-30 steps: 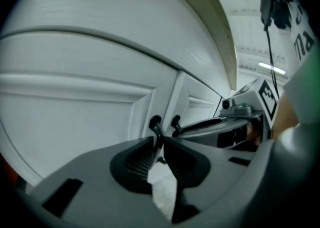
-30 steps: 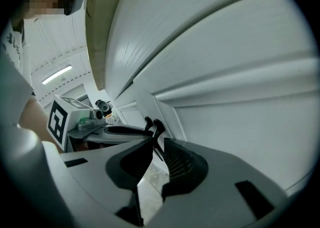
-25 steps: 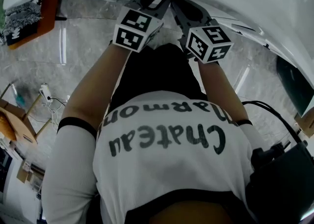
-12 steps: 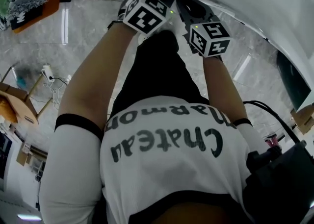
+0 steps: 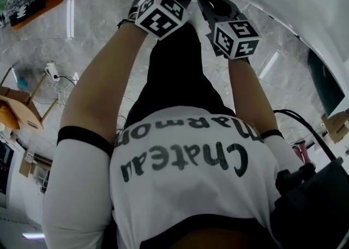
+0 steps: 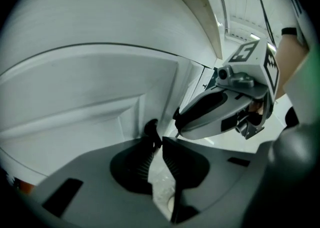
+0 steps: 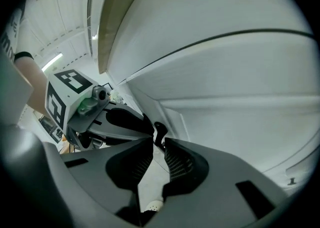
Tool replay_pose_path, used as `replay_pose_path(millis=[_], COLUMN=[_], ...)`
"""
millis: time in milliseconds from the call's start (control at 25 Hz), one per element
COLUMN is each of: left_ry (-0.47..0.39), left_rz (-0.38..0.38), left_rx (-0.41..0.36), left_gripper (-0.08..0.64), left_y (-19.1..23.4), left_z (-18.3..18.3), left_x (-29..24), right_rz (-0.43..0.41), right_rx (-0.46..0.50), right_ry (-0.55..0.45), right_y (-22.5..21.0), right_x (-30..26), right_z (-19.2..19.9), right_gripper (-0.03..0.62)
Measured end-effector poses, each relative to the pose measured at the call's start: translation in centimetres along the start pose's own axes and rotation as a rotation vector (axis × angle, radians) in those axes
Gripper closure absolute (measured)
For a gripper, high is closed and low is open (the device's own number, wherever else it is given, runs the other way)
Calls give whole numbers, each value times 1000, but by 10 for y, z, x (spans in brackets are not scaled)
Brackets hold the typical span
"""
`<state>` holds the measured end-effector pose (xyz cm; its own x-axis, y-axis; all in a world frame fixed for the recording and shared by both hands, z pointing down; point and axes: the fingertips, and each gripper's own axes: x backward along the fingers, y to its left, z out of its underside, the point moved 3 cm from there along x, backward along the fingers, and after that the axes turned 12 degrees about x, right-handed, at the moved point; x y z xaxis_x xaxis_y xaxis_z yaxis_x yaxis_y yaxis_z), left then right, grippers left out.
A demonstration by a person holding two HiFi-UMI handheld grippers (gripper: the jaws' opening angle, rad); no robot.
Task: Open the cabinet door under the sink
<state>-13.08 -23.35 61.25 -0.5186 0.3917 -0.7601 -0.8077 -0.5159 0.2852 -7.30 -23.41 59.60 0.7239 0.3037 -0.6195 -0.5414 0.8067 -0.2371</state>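
Person is bending toward the cabinet under the white counter, both arms reaching for the seam where the two doors are meeting. The left cabinet door is looking shut, its small dark left knob sitting by the inner edge. The left gripper is pointing down at it. Its fingers have just been closing to a narrow gap, w/ the knob resting at one fingertip, not btwn the pads, so nothing is being clamped yet.

Further right, the right gripper is aiming at the right cabinet door, also looking shut. Its fingers are standing slightly apart, w/ the right knob just beyond the tips, so no grip.

The step in hand is prob. seating on the knobs. Doing it well is meaning pushing in until each knob is lying btwn the pads, squeezing firmly, then pulling outward along the hinge arc. The grippers should be kept from bumping at the seam.
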Motion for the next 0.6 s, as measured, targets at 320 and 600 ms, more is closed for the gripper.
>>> replay_pose_path(millis=[320, 600], left_ry=[100, 134], left_rz=[-26, -20], left_rx=[-125, -162], left_gripper=[518, 518], left_y=[-8, -14], left_z=[17, 32], left_x=[7, 15], right_rz=[-10, -30], right_rx=[119, 179], right_ry=[105, 173], right_y=[12, 22], right_x=[4, 11], right_z=[7, 17], right_gripper=[515, 515])
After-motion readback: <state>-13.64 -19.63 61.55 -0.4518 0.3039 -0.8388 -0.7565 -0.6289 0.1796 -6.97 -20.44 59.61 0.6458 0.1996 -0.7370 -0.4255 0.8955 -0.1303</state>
